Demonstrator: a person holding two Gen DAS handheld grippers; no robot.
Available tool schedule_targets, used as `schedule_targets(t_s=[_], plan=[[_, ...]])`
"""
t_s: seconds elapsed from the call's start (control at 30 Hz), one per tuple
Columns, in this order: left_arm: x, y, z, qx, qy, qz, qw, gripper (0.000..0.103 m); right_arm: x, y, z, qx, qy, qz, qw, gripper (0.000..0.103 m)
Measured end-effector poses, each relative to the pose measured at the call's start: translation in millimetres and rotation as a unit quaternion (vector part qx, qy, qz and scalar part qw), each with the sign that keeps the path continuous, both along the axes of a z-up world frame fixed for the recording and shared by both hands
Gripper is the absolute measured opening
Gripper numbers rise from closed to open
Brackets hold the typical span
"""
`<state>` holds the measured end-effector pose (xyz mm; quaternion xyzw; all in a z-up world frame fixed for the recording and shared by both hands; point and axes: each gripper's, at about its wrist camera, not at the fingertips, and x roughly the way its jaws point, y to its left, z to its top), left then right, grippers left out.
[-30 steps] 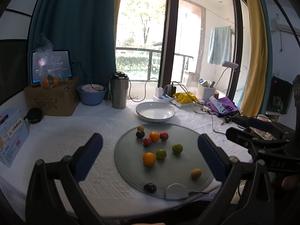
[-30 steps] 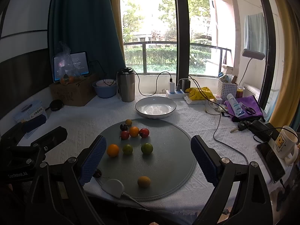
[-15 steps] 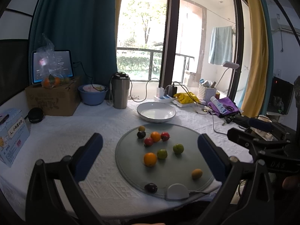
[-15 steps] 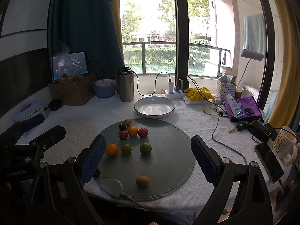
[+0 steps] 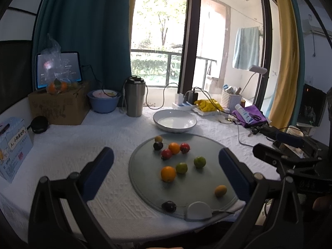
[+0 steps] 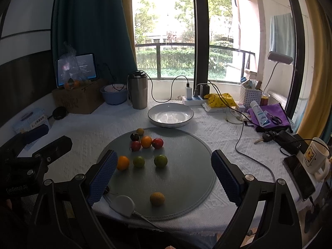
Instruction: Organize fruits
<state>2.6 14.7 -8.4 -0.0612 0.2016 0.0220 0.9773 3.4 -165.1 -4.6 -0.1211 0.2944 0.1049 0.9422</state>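
Several small fruits lie on a round grey glass turntable: oranges, green ones, red ones, dark plums and a yellow one. An empty white bowl stands just behind the turntable. My left gripper is open and empty, hovering over the table's near left. My right gripper is open and empty above the turntable's front.
A steel tumbler, a blue bowl, a cardboard box and a tablet stand at the back left. Cables, a phone, a mug and a purple pouch crowd the right. A white puck sits on the turntable's front rim.
Both grippers have drifted very slightly; the scene sits a little differently in both views. Nothing was picked up or moved.
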Motion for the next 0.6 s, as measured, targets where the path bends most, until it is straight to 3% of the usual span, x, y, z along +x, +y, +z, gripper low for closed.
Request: schedule_targets(t_s=[0.2, 0.37, 0.5, 0.6], plan=[[6, -5, -12, 0.02, 0.019, -0.011, 0.9996, 0.102, 5, 2, -9, -0.013, 0.008, -0.002, 1.0, 0.093], [23, -3, -41, 0.039, 0.076, -0.027, 0.996, 0.101, 16, -5, -30, -0.033, 0.027, -0.004, 0.999, 0.093], [32, -4, -66, 0.037, 0.116, -0.041, 0.9917, 0.101, 25, -11, -54, -0.037, 0.072, 0.004, 0.997, 0.093], [41, -6, -85, 0.03, 0.149, -0.052, 0.9871, 0.089, 28, -14, -69, -0.033, 0.097, 0.008, 0.995, 0.088]])
